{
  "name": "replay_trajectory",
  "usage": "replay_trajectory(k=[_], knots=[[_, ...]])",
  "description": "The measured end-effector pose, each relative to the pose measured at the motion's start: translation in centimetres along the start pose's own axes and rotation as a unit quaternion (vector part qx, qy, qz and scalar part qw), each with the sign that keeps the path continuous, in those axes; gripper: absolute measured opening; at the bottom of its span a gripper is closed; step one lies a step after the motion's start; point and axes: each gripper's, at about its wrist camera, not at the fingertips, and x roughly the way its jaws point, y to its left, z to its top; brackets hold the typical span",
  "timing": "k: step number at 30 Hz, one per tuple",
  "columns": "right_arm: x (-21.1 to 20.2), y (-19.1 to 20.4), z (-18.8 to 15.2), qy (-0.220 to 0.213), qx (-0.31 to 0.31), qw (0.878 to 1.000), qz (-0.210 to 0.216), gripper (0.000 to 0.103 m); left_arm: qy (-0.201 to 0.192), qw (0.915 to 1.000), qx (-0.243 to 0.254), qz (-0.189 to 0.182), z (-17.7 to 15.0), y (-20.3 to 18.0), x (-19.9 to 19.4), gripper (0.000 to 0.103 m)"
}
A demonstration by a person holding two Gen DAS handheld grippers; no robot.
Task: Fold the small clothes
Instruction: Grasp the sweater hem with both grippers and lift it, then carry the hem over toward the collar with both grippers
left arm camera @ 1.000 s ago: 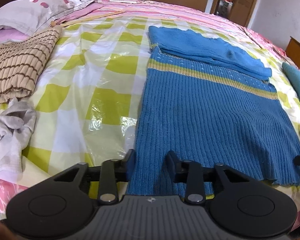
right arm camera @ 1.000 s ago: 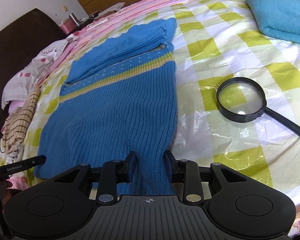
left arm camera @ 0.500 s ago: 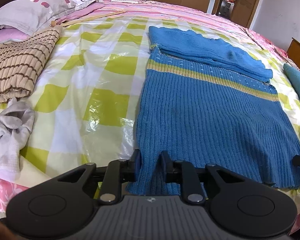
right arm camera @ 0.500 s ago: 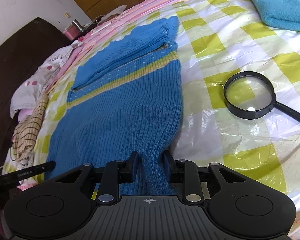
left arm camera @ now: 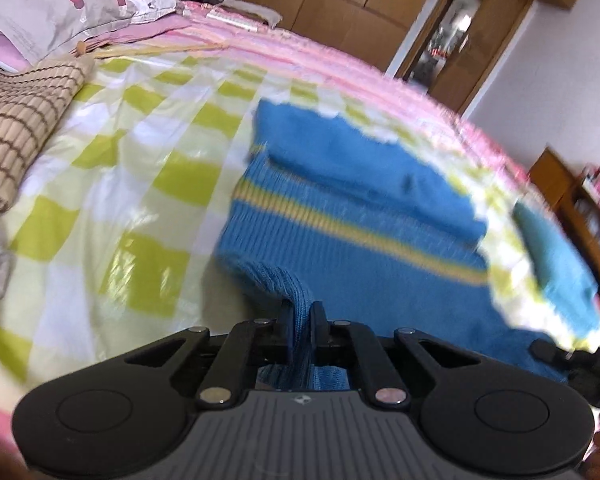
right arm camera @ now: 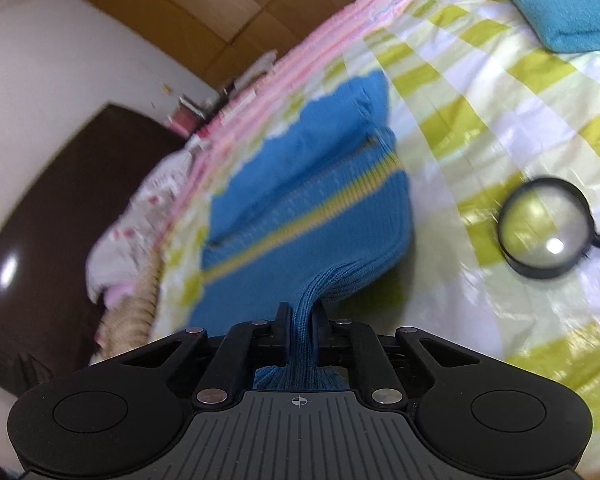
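Both tongs have a bottom corner of the blue sweater (left arm camera: 340, 248) bunched up off the bed (left arm camera: 112, 208): left tongs (left arm camera: 299, 320) clamped tight on the knit, right tongs (right arm camera: 300, 320) closing on it with the fabric squeezed between the pads. The rest of the sweater lies flat on the yellow-checked cover, sleeves folded across the top. Only the right view shows the magnifying glass (right arm camera: 546, 228) on open bed beside the sweater's edge; only the left shows the striped beige knit (left arm camera: 16, 128) and pillow (left arm camera: 68, 8), well apart.

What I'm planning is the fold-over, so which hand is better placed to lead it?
Left, slightly: left tool is shut on the blue sweater hem; right tool is closing its jaws on it.
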Motion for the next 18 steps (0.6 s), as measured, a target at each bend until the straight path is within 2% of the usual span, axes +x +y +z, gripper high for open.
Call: replay_trajectory(k=[10,18], knots=[[1.5,2.2,5.3,-0.061,0.029,0.997,0.043,0.010,-0.055,0.9957,-0.032,-0.068,6.2,-0.4,1.9,0.013],[5.1,2.7,10.0,-0.085,0.037,0.994,0.056,0.010,-0.088,0.9926,-0.036,-0.076,10.4,-0.9,4.7,0.013]])
